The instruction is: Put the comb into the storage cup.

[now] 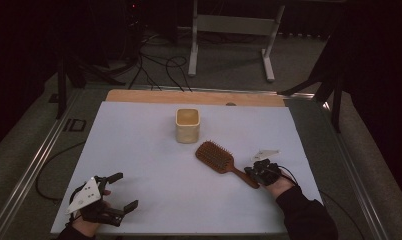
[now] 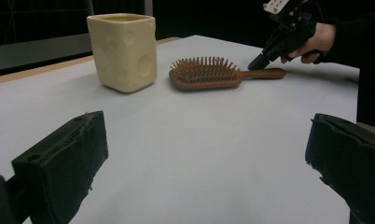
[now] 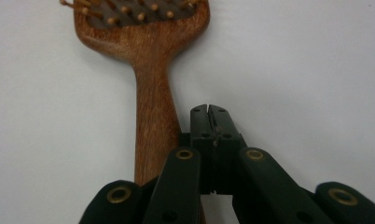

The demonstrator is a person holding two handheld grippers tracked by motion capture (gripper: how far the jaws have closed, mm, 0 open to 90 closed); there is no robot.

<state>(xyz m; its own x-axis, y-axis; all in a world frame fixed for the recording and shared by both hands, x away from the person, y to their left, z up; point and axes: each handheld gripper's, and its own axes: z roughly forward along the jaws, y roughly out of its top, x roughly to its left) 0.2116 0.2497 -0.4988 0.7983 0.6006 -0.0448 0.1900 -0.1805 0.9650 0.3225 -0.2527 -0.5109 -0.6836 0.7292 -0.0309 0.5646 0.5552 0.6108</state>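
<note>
White table, hairbrush beside closed right gripper

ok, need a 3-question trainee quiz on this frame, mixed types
1. True or false: the right tool is shut beside the hairbrush handle, gripping nothing.
2. Which way do the hairbrush's bristles face? A) up B) down C) sideways
3. Fill in: the left tool has its jaws ____.

Key: 1 true; 2 A; 3 open

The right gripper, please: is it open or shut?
Shut: the right gripper has its jaws pressed together beside the hairbrush handle, nothing between them.
</note>
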